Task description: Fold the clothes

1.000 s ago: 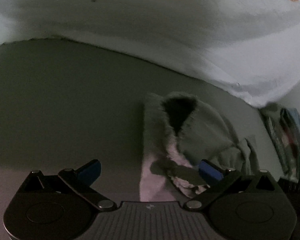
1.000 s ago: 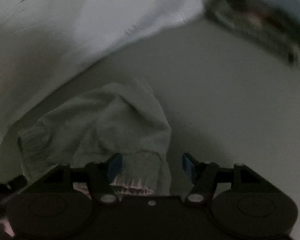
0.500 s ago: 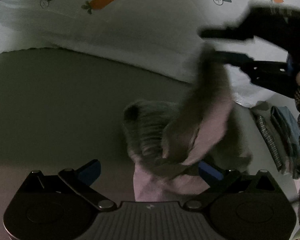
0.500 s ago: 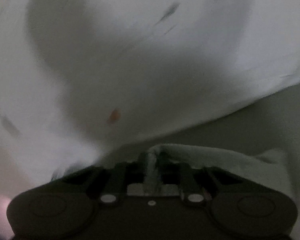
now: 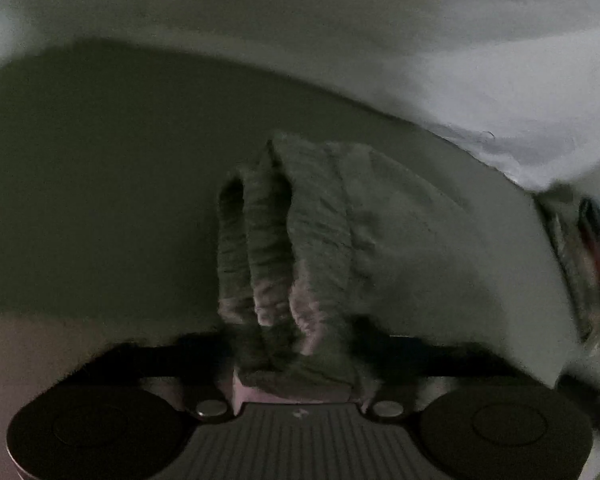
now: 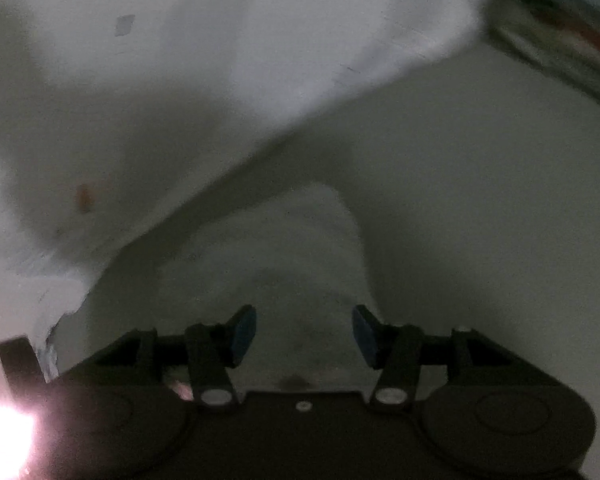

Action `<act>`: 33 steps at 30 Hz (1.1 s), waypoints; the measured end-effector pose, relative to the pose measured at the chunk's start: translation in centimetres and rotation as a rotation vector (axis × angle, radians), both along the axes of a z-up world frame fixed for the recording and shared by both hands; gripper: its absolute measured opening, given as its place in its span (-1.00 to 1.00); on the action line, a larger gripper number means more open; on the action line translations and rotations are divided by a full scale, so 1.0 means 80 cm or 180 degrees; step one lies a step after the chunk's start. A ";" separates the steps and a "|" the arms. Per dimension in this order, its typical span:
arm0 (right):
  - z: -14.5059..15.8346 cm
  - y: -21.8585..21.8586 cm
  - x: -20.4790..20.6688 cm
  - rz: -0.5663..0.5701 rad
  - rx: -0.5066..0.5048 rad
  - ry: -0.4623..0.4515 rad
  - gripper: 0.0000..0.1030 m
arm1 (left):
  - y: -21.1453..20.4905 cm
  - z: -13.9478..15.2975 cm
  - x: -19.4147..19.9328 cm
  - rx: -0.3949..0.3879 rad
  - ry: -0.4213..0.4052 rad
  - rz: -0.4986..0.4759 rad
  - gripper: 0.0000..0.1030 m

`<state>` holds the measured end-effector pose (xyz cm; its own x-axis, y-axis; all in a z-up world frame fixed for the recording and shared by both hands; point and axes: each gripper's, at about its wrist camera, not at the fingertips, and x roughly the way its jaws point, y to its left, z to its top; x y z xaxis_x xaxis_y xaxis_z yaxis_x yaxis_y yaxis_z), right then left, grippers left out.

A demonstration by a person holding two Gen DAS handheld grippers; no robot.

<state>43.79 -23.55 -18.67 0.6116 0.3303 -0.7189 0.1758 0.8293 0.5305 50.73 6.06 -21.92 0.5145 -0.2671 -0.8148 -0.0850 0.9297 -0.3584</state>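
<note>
A small grey-green knitted garment point(image 5: 340, 232) lies on the grey surface, its ribbed edge bunched into folds. My left gripper point(image 5: 296, 360) is shut on that ribbed edge; the cloth hides its fingertips. In the right wrist view the same garment point(image 6: 284, 248) lies pale and blurred right in front of my right gripper point(image 6: 304, 332), which is open and empty just above it, with blue pads point(image 6: 244, 332) apart.
A white sheet with small carrot prints point(image 5: 380, 40) is heaped along the back; it also shows in the right wrist view point(image 6: 160, 100). A stack of folded clothes point(image 5: 580, 260) lies at the right edge and appears top right in the right wrist view point(image 6: 560, 40).
My left gripper has closed on the garment's ribbed edge. My right gripper, shut on the garment and lifting it half a second ago, has let go and now stands open over it.
</note>
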 end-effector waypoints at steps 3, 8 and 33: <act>-0.010 -0.006 -0.022 -0.0217 0.0090 0.0083 0.04 | 0.012 0.017 -0.018 -0.0202 -0.0012 0.0104 -0.38; -0.015 -0.005 -0.015 -0.0118 0.0038 0.0000 0.04 | 0.039 0.023 -0.050 -0.0541 0.0126 0.0236 -0.34; -0.075 0.061 0.092 0.0927 -0.0597 -0.0315 0.10 | 0.001 -0.023 -0.007 -0.0264 -0.0373 -0.0152 0.44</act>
<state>51.14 -18.70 -24.63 0.5811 0.3690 -0.7254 -0.1269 0.9215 0.3671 50.16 6.18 -23.73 0.5898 -0.3575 -0.7241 0.0054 0.8984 -0.4392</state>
